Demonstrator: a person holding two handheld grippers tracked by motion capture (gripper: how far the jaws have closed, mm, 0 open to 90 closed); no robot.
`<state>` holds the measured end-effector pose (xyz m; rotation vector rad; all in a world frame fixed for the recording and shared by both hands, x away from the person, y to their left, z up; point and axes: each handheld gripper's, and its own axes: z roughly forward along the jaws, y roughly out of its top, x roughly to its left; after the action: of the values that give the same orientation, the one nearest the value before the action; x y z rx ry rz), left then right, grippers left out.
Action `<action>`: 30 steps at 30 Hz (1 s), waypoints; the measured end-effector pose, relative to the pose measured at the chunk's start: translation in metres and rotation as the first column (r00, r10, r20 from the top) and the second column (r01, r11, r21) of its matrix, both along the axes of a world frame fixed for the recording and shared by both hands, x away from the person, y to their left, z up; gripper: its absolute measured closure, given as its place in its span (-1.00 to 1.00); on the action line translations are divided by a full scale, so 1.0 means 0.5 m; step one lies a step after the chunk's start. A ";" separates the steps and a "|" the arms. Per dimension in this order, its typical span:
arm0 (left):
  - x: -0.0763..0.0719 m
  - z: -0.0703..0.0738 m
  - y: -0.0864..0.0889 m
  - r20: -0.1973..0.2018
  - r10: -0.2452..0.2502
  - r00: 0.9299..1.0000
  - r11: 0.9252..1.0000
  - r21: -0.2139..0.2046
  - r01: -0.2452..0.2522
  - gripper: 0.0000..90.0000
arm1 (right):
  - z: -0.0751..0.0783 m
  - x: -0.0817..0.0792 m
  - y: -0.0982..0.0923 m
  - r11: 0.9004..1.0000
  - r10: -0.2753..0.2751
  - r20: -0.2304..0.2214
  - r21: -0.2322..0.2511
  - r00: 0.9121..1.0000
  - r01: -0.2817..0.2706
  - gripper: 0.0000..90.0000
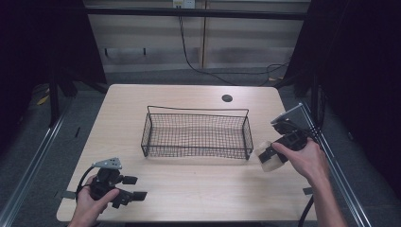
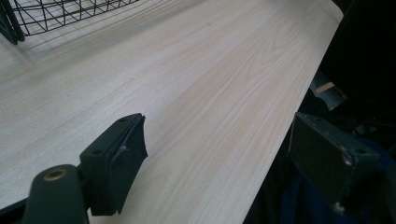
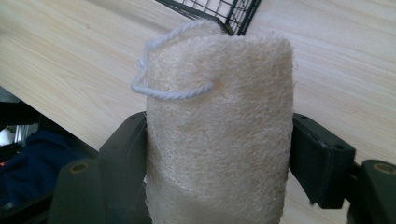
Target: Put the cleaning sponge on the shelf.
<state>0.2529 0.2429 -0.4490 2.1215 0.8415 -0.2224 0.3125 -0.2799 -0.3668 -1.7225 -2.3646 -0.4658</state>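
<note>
Item: loofah sponge [image 3: 219, 130], clamped in right claw [image 1: 268, 156] just beside wire basket [image 1: 196, 135] above counter [image 1: 198, 189]; left claw [image 1: 135, 188] wide, empty; risk: soft fibre slipping out, likely missing basket.

1. The loofah pad [image 3: 219, 135] stands upright, clamped between the two black jaws of the right gripper [image 3: 219, 154].
2. A white string loop [image 3: 163, 79] hangs at the loofah pad's top left.
3. A wire basket [image 3: 219, 11] corner shows just behind the loofah pad's top.
4. The wooden table [image 3: 70, 56] lies beneath the loofah pad.
</note>
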 end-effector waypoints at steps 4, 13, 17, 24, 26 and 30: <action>-0.001 0.001 0.001 0.004 0.003 1.000 1.000 -0.006 -0.003 -0.58 | 0.007 0.008 0.016 1.000 0.015 0.002 0.007 1.000 -0.015 -0.40; -0.001 0.002 0.001 0.006 0.009 1.000 1.000 -0.010 -0.009 -0.58 | 0.021 0.026 0.061 0.997 0.063 0.016 0.031 0.998 -0.064 -0.40; -0.001 0.002 0.002 0.011 0.007 1.000 1.000 -0.008 -0.007 -0.58 | 0.022 0.034 0.074 0.995 0.075 0.013 0.064 0.997 -0.076 -0.40; -0.001 0.002 0.002 0.006 0.005 1.000 1.000 -0.010 -0.004 -0.58 | 0.037 0.054 0.104 0.994 0.094 0.021 0.053 0.995 -0.095 -0.40; -0.001 0.002 0.002 0.009 0.003 1.000 1.000 -0.011 -0.003 -0.58 | 0.043 0.061 0.116 0.994 0.100 0.030 0.046 0.995 -0.101 -0.40; -0.001 0.002 0.001 0.006 0.005 1.000 1.000 -0.008 -0.005 -0.58 | 0.049 0.075 0.139 0.994 0.101 0.043 0.030 0.994 -0.102 -0.40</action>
<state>0.2523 0.2434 -0.4480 2.1119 0.8405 -0.2159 0.3498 -0.2103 -0.3424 -1.5845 -2.4450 -0.5251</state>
